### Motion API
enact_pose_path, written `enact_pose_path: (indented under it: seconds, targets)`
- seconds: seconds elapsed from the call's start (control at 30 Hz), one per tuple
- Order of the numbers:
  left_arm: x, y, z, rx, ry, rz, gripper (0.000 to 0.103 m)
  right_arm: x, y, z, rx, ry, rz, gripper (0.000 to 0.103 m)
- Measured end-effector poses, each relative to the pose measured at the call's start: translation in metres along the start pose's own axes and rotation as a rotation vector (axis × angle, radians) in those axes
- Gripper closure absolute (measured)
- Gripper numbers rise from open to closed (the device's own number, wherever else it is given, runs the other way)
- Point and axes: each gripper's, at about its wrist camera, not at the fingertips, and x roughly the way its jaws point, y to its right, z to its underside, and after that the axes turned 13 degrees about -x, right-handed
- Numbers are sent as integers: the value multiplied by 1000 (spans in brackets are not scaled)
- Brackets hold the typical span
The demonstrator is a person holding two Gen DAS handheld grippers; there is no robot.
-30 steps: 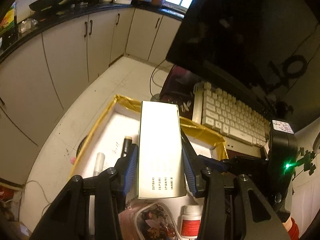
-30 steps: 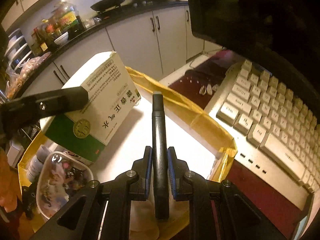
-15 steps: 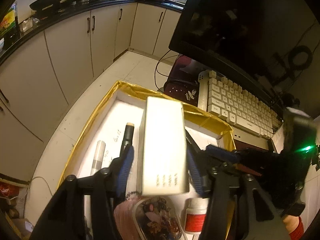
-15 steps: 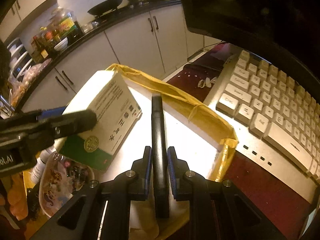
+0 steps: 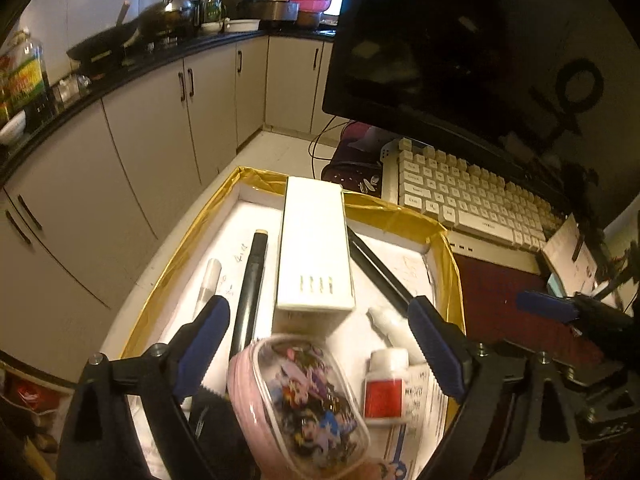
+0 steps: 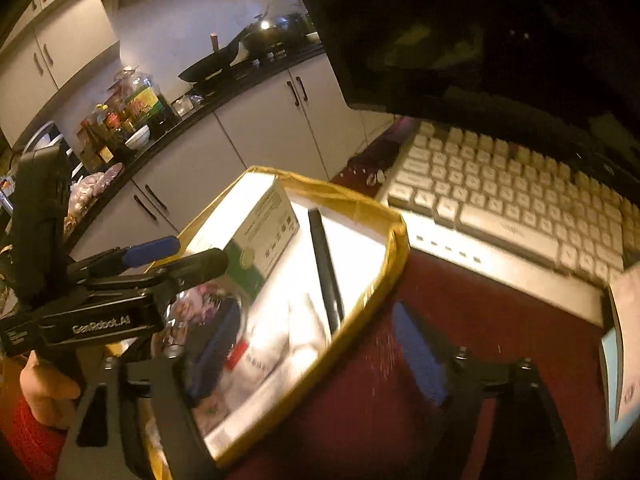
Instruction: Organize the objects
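Tall white cardboard carton [image 5: 314,248], lying in gold-rimmed tray [image 5: 440,236], long axis near-to-far; left gripper [image 5: 316,344] and right gripper [image 6: 308,360] opening, pinching nothing.

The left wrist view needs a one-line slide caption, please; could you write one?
Left gripper fingers opening around nothing, the white carton resting in the gold-rimmed tray.

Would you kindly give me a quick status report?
Left tool and right tool opening, nothing held. Box and black pen lie in the tray. Nothing in the way.
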Motion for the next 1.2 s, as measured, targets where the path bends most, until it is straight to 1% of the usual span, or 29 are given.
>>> enact_pose_path:
  seconds: [0.07, 0.13, 0.17, 0.3, 0.37, 0.43, 0.57, 0.67, 0.73, 0.83, 0.9, 0.97, 1.1, 1.2]
  targets:
    - [-6, 3, 5, 10, 12, -5, 11, -6, -3, 7, -7, -8, 26, 9]
    - [-12, 5, 8, 14, 16, -6, 5, -12, -4, 16, -16, -14, 49, 8]
    - [-14, 5, 10, 15, 19, -5, 5, -13, -5, 19, -17, -17, 54, 7]
    - [-26, 4, 18, 18, 44, -28, 2, -16, -9, 33, -9, -35, 55, 1]
    - [-30, 4, 24, 20, 50, -38, 1, -17, -13, 39, -8, -42, 50, 0]
    - [-36, 4, 30, 37, 73, -68, 1, -17, -19, 45, -15, -53, 36, 0]
    - [-55, 4, 47, 88, 158, -149, 1, -21, -31, 57, -26, -55, 14, 0]
    - [-69, 0, 55, 105, 216, -200, 0, -25, -37, 65, -25, -46, 15, 0]
    - [-78, -2, 60, 115, 250, -254, 0, -27, -40, 70, -20, -45, 15, 0]
    - [-89, -5, 67, 113, 283, -294, 0, -29, -43, 76, -7, -44, 12, 0]
    - [-95, -8, 72, 94, 286, -307, 0, -30, -47, 78, -5, -41, 8, 0]
    - [-98, -9, 77, 81, 279, -298, 0, -34, -50, 80, -6, -27, 6, 0]
    - [-97, -9, 85, 62, 226, -252, 0, -45, -61, 79, -21, 2, 17, 0]
    - [-92, -7, 90, 59, 183, -221, 0, -51, -68, 76, -50, 9, 46, 0]
